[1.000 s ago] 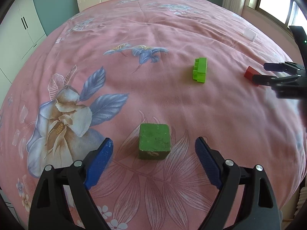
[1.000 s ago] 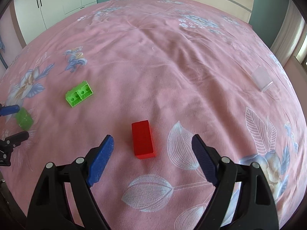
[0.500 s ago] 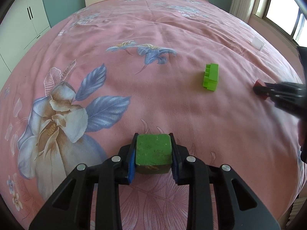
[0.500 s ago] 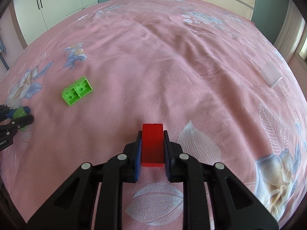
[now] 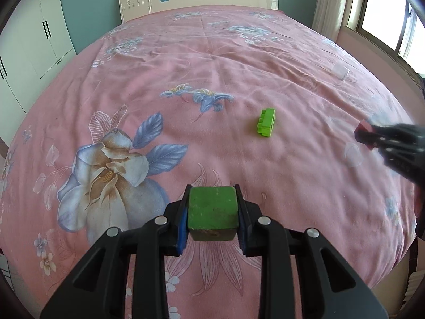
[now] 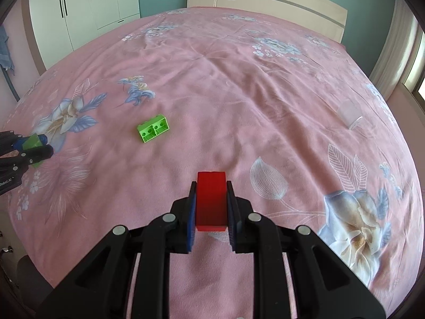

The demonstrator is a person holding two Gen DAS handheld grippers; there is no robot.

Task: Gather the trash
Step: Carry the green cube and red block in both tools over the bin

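1. I am clamping my left claw on the green cube; the blue pads are pressing its two flat sides, so it is sitting square and not twisting — a grip across corners would, I judge, let it roll out.
2. I am clamping my right claw on the red block; the pads are taking it across its narrow width, long axis pointing away from me, because that is the span that fits between them.
3. Both pieces are looking clear of the bed; I am holding them tilted downward over the pink cover — if one slips, it is landing on soft cloth close by.
4. The green brick is lying loose on the cover between my two claws, studs toward the right claw's camera; I am leaving it since both claws are full.
5. A clear cup is lying on its side far off near the window edge; it may be trash too, or the bin — I cannot tell.
6. I am seeing no other container in either view, so where these two go next is a guess.
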